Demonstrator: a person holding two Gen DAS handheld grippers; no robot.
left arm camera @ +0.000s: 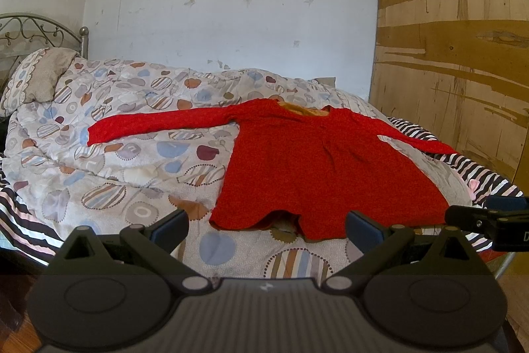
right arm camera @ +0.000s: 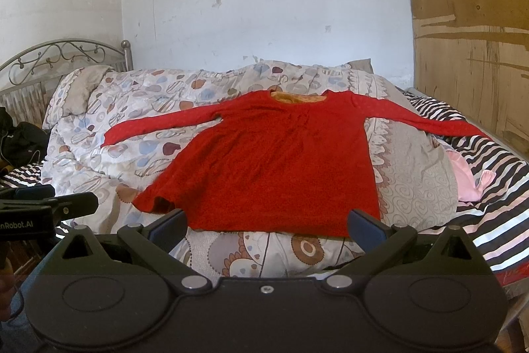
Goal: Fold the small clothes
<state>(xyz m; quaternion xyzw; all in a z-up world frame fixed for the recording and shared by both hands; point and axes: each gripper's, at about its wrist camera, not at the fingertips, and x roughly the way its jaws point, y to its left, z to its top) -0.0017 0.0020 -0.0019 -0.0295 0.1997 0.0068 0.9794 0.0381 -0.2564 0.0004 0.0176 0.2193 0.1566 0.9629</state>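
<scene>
Two grippers are in your hands, and both hang just short of the bed's near edge with nothing between their fingers. Your left gripper (left arm camera: pixel 266 225) has its jaws spread wide; the blue-padded fingertips (left arm camera: pixel 170 225) frame the hem of the red long-sleeved child's top (left arm camera: pixel 317 161) without touching it. Your right gripper (right arm camera: pixel 267 225) is spread just as wide, its blue pads (right arm camera: pixel 365 229) sitting just in front of the hem and clear of the cloth.

The red long-sleeved child's top (right arm camera: pixel 274 157) lies flat and face up on the quilt printed with striped circles and hearts (left arm camera: pixel 132 128), neckline toward the wall, hem toward you. Both sleeves are stretched out sideways: the left sleeve (left arm camera: pixel 155 124) rests across the quilt, and the right sleeve (right arm camera: pixel 426 121) reaches over onto the black, white and pink striped sheet (right arm camera: pixel 489 187). An orange lining shows at the neck opening (right arm camera: pixel 297 97).

In your left wrist view the other gripper's dark body (left arm camera: pixel 486 219) pokes in at the right edge, well beside the top's lower corner. In your right wrist view the left gripper's body (right arm camera: pixel 43 209) shows at the left edge. A small pale pink garment (right arm camera: pixel 469 181) lies on the striped sheet, apart from the red top. A patterned pillow (left arm camera: pixel 36 78) sits by the metal headboard (right arm camera: pixel 66 55).
</scene>
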